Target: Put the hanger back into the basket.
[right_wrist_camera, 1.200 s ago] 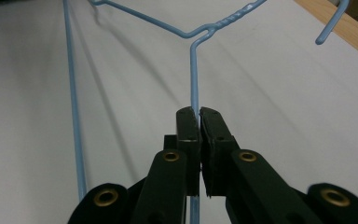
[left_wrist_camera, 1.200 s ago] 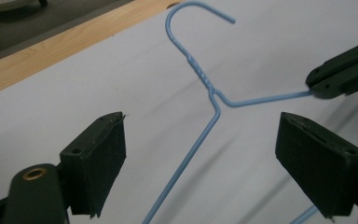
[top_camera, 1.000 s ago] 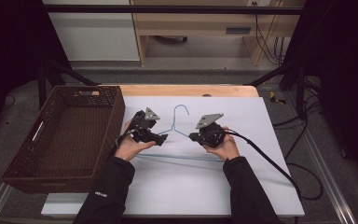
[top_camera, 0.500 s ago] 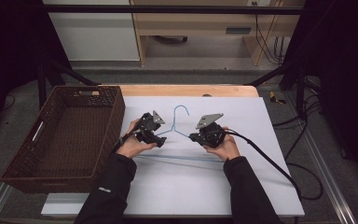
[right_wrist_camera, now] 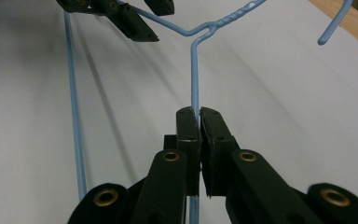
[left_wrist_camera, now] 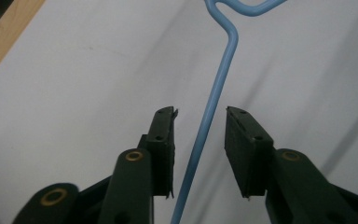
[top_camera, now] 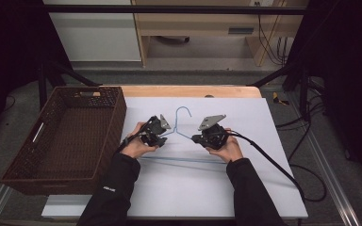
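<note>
A light blue wire hanger [top_camera: 185,160] lies flat on the white table top [top_camera: 245,188], hook pointing to the far side. My left gripper [top_camera: 163,133] is open, its jaws on either side of the hanger's left sloping wire [left_wrist_camera: 215,91] without touching it [left_wrist_camera: 199,116]. My right gripper [top_camera: 196,138] is shut on the right sloping wire [right_wrist_camera: 194,70], just below the twisted neck [right_wrist_camera: 199,112]. In the right gripper view, the left gripper [right_wrist_camera: 140,18] shows across the hanger at the top.
A dark brown wicker basket [top_camera: 119,115] stands at the table's left, close to the left hand. A black cable [top_camera: 275,165] trails from the right gripper over the table's right edge. A wooden strip [top_camera: 188,91] borders the far side.
My left gripper has slid slightly right, bringing its open jaws around the hanger's left wire. The right gripper and the hanger have stayed put.
</note>
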